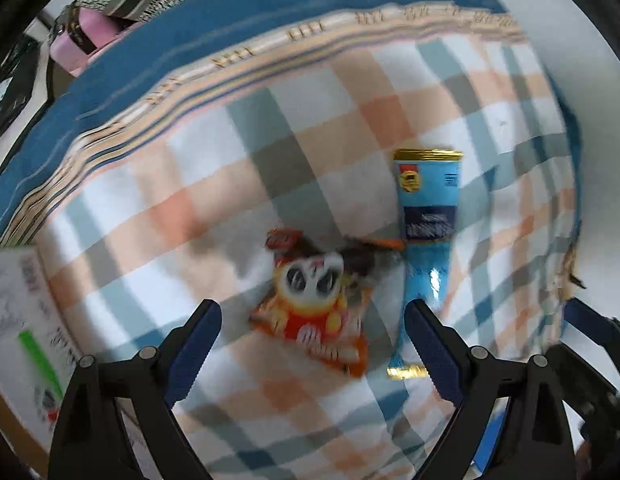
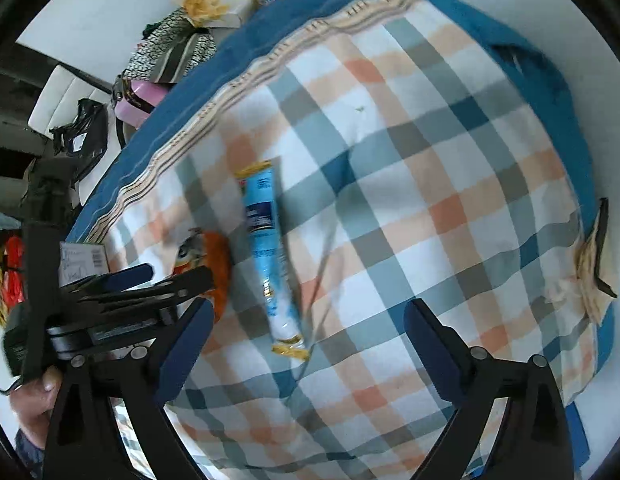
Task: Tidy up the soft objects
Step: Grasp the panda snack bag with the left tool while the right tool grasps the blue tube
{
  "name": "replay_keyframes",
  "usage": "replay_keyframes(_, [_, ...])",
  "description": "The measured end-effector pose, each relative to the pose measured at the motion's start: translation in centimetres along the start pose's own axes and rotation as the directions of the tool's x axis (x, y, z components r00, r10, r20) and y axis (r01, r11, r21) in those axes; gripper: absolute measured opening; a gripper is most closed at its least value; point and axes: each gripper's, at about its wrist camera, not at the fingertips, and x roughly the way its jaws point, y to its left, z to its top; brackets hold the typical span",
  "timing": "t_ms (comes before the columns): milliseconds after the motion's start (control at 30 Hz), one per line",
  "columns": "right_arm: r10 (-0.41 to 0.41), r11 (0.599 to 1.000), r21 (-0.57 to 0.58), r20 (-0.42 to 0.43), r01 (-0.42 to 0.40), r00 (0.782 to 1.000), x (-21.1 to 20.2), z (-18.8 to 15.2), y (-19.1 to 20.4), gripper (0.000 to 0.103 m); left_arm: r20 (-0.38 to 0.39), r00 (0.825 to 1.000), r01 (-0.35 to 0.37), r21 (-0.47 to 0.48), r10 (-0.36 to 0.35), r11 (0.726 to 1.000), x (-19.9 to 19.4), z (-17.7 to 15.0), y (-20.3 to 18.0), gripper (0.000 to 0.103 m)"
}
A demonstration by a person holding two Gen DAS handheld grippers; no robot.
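Note:
An orange snack packet with a panda face (image 1: 316,304) lies on a checked cloth (image 1: 189,184), right in front of my open left gripper (image 1: 313,332). A long light-blue packet with gold ends (image 1: 426,240) lies just to its right, beside the right finger. In the right wrist view the blue packet (image 2: 267,256) lies ahead and left of my open, empty right gripper (image 2: 305,336). The orange packet (image 2: 213,264) is partly hidden there behind the left gripper (image 2: 149,284).
The checked cloth (image 2: 430,200) lies over a blue cover (image 2: 542,92) on a bed-like surface. A white labelled box (image 1: 25,320) sits at the left edge. A pink case (image 2: 139,98), patterned bags (image 2: 173,48) and clutter lie beyond the far left edge.

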Motion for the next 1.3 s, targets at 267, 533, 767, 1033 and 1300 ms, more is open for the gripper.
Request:
replay_keyframes(267, [0.01, 1.0, -0.014, -0.028, -0.01, 1.0, 1.7, 1.1, 0.0, 0.097, -0.024, 0.998, -0.065, 0.015, 0.065, 0.998, 2.9, 0.5, 0.2, 0.058])
replay_keyframes(533, [0.022, 0.999, -0.043, -0.09, -0.026, 0.996, 5.2, 1.7, 2.8, 0.094, 0.002, 0.986, -0.168, -0.026, 0.168, 0.985, 1.9, -1.1, 4.2, 0.05])
replay_keyframes(767, [-0.02, 0.998, -0.055, -0.178, 0.011, 0.984, 10.3, 2.1, 4.9, 0.087, 0.001, 0.986, -0.167, -0.038, 0.167, 0.985, 2.5, -0.7, 4.4, 0.052])
replay_keyframes(1033, [-0.085, 0.995, -0.06, -0.222, 0.074, 0.971, 13.5, 1.3, 5.5, 0.07, 0.02, 0.982, -0.185, -0.036, 0.185, 0.982, 2.2, -0.2, 3.4, 0.05])
replay_keyframes(1300, [-0.136, 0.99, -0.067, -0.202, 0.125, 0.97, 13.3, 0.8, 6.1, 0.038, 0.035, 0.98, -0.195, -0.05, 0.197, 0.979, 1.6, -1.2, 2.8, 0.042])
